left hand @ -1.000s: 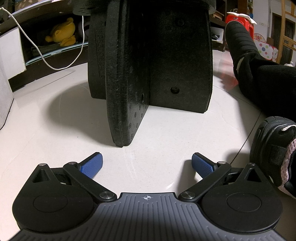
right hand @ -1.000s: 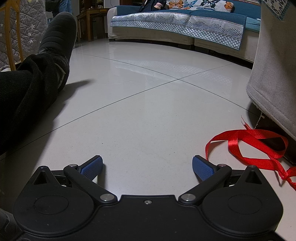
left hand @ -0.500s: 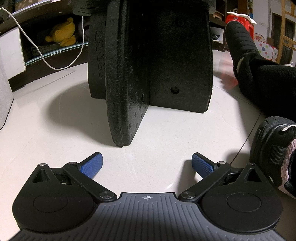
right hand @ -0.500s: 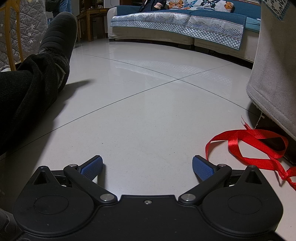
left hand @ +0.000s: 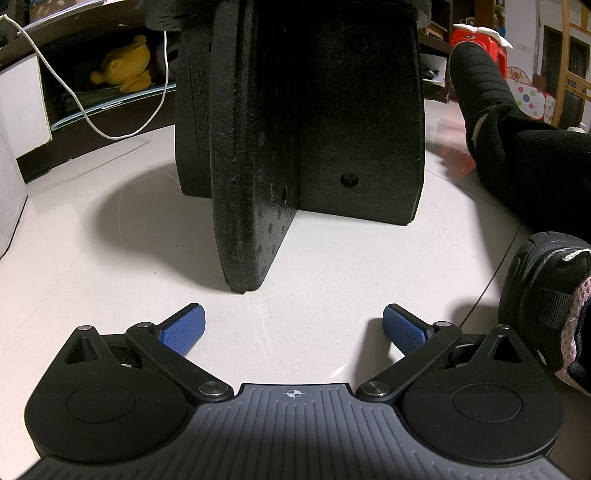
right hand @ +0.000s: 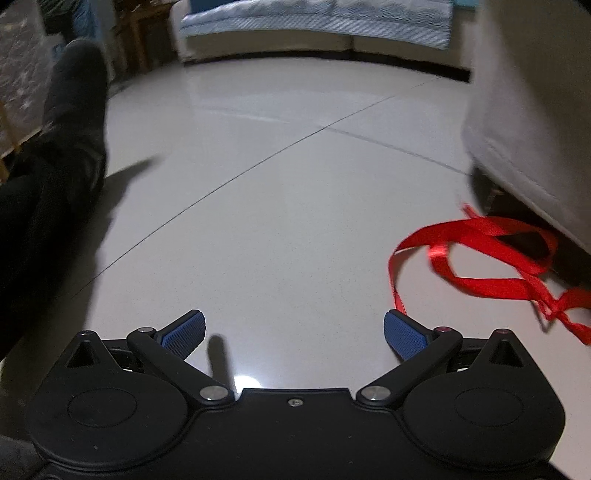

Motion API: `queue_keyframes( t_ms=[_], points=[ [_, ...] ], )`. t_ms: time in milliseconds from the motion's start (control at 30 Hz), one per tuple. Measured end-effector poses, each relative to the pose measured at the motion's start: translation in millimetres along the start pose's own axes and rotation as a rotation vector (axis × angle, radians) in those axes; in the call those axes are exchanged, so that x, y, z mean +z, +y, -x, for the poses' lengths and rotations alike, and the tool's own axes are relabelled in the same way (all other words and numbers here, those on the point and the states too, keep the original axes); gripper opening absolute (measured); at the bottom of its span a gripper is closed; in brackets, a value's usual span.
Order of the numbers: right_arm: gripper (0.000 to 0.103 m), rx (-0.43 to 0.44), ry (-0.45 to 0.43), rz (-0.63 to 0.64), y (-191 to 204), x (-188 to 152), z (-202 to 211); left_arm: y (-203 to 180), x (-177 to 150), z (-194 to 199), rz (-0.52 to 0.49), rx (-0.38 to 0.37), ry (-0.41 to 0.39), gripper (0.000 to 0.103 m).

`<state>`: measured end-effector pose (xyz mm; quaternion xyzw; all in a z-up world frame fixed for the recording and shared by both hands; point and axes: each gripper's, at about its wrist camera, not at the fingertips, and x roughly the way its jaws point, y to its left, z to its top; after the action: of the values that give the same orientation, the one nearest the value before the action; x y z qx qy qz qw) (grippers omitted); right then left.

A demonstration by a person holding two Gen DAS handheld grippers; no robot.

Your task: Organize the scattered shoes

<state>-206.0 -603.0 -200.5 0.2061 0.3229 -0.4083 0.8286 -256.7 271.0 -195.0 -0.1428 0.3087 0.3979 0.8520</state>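
In the left wrist view, a black shoe with pink dotted trim point(left hand: 550, 306) lies on the white floor at the right edge, just beside my left gripper point(left hand: 293, 323). That gripper rests low over the floor, open, with nothing between its blue pads point(left hand: 184, 326). In the right wrist view, my right gripper point(right hand: 293, 328) is open too, above bare floor, and no loose shoe shows there. A person's leg in black ends in a black slipper point(left hand: 480, 70), which also appears as a dark slipper point(right hand: 75, 99) at the left of the right wrist view.
A black foam stand point(left hand: 295, 129) rises right in front of the left gripper. Behind it a low shelf holds a yellow plush toy point(left hand: 123, 62) and a white cable point(left hand: 85, 110). A red ribbon point(right hand: 491, 254) lies by a grey fabric seat point(right hand: 535, 103); a sofa point(right hand: 314, 29) stands far back.
The right gripper has lifted and tilted, so its view now looks down on the floor from higher and is blurred. The left gripper has not moved.
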Motion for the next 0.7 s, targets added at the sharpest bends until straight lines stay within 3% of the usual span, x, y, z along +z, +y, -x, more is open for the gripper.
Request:
queue_keyframes(
  t_ms=[300, 567, 700],
  points=[
    [0.103, -0.074, -0.071, 0.019, 7, -13, 0, 0, 1, 0, -0.001, 0.0, 0.009, 0.103],
    [0.103, -0.078, -0.108, 0.016, 8, -16, -1, 4, 28, -7, -0.06, -0.063, 0.216, 0.103],
    [0.103, -0.076, -0.108, 0.017, 7, -15, -1, 4, 30, -8, -0.065, -0.068, 0.242, 0.103]
  ],
)
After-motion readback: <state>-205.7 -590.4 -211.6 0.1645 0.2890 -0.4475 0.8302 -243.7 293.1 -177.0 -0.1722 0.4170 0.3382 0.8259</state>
